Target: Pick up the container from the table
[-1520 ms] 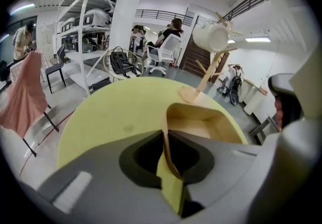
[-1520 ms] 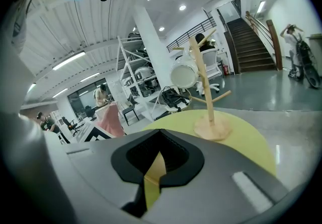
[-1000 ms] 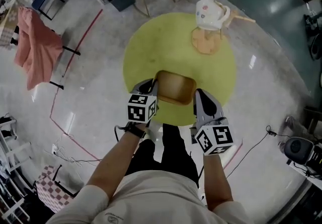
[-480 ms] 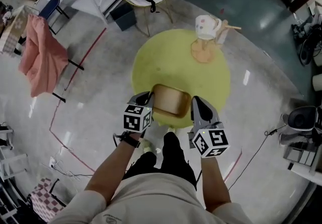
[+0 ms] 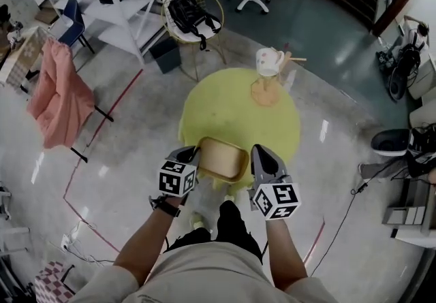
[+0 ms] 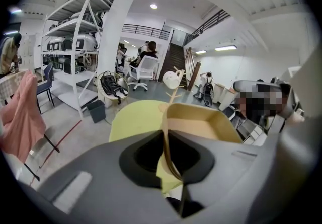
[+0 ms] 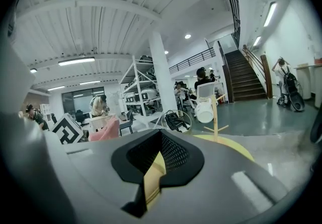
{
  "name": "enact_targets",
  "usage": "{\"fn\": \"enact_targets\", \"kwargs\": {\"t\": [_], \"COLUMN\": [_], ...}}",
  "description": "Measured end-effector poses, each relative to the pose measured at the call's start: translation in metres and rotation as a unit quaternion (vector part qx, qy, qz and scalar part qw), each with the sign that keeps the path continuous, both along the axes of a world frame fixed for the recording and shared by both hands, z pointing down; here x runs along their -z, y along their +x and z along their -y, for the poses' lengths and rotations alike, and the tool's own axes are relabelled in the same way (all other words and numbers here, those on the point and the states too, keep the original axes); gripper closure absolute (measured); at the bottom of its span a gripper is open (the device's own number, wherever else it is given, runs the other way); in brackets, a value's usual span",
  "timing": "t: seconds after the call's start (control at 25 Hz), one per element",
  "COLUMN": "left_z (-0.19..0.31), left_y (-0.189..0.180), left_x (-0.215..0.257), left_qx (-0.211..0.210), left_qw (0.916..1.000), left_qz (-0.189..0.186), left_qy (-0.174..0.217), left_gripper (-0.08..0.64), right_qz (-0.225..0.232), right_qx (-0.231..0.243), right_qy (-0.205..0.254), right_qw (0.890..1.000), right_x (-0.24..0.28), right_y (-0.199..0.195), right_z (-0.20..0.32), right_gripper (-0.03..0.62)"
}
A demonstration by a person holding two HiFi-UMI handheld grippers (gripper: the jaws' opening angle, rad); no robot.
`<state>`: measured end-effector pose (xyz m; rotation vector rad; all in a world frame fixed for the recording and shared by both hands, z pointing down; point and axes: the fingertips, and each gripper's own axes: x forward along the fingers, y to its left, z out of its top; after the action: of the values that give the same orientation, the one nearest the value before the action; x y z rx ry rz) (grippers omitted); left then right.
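1. Below us, we see the round yellow table [image 5: 235,114].
2. We hold the wooden container [image 5: 221,157] over the table's near edge.
3. Our left gripper [image 5: 193,155] is clamped on its left wall, and our right gripper [image 5: 257,156] on its right wall.
4. A wooden mug stand [image 5: 267,73] stands at the far side.

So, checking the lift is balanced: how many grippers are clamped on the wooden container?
2. The left gripper is shut on the left wall of the container, the right gripper on its right wall; none hidden.
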<state>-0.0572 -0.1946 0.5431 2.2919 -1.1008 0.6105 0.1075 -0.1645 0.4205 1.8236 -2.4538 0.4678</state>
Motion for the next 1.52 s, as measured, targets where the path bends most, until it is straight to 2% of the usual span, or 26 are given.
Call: {"fn": "enact_targets", "kwargs": {"t": [0.8, 1.52], "left_z": [-0.061, -0.086], "left_y": [-0.047, -0.056], "left_x": [0.084, 0.101], "left_qx": [-0.025, -0.035], "left_qw": [0.9979, 0.9967], "left_qz": [-0.033, -0.041], "left_qy": [0.049, 0.06], "left_gripper": [0.532, 0.532], "right_qz": [-0.017, -0.042], "right_qx": [-0.001, -0.005], "right_qy": [0.058, 0.067], "right_qw": [0.998, 0.997], "right_x": [0.059, 0.072], "right_y": [-0.048, -0.061], "right_z": [-0.051, -0.073], "right_gripper": [0.583, 0.584]}}
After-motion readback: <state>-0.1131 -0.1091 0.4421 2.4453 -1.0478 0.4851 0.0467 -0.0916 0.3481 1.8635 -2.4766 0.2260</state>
